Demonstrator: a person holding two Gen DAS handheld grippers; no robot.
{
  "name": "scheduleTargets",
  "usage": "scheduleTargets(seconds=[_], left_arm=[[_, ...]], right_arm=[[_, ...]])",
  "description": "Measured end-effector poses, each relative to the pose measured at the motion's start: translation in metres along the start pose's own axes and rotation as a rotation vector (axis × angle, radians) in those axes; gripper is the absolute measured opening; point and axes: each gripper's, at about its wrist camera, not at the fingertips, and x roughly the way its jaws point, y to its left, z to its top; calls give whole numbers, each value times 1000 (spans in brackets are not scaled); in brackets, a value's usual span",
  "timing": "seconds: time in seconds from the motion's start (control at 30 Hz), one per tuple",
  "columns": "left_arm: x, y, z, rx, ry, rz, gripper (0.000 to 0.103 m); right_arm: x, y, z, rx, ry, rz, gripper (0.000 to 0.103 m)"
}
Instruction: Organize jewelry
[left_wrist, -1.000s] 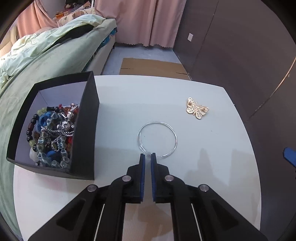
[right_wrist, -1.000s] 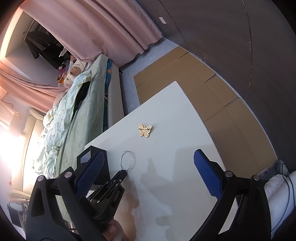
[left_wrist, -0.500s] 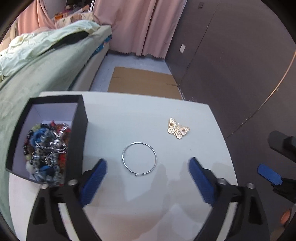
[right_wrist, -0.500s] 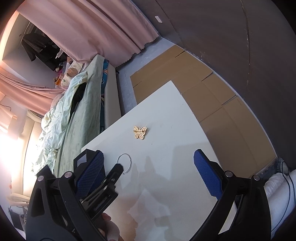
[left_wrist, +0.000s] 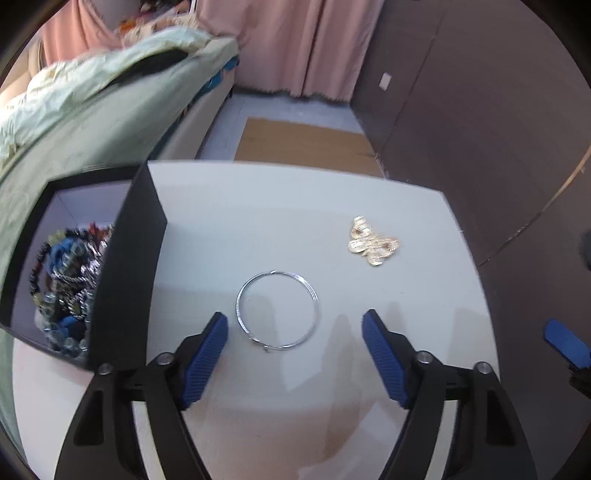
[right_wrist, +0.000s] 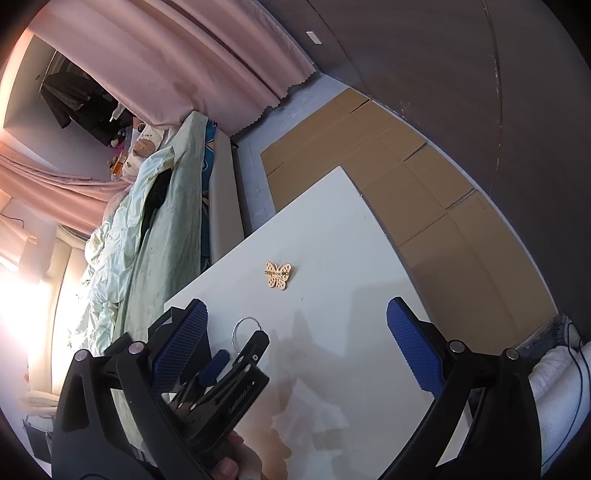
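Both tongs gape wide, holding nothing: left tongs (left_wrist: 294, 326) low in frame, flanking the silver hoop (left_wrist: 277, 309) on the white tabletop (left_wrist: 258, 221); right tongs (right_wrist: 297, 325) face the gold butterfly brooch (right_wrist: 278, 275) mid-frame.

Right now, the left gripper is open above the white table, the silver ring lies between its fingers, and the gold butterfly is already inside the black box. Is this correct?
Not quite. The gold butterfly is not in the black box; the left wrist view shows it lying on the white table, to the right of the silver ring. The rest holds: the left gripper is open, the ring between its fingers.
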Motion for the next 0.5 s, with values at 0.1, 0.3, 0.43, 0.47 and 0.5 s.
scheduleTargets(seconds=[0.1, 0.3, 0.43, 0.47, 0.5], left_arm=[[1, 7, 4, -16, -8, 9, 70], [2, 27, 16, -51, 3, 9, 70], [2, 19, 13, -14, 6, 16, 71], [3, 15, 12, 1, 6, 18, 71], [4, 12, 12, 16, 8, 23, 71]], right_arm=[[1, -1, 1, -6, 2, -1, 97], [4, 0, 1, 0, 5, -4, 97], [5, 1, 2, 1, 6, -4, 97], [5, 1, 1, 1, 7, -3, 97], [5, 1, 2, -1, 7, -3, 97]])
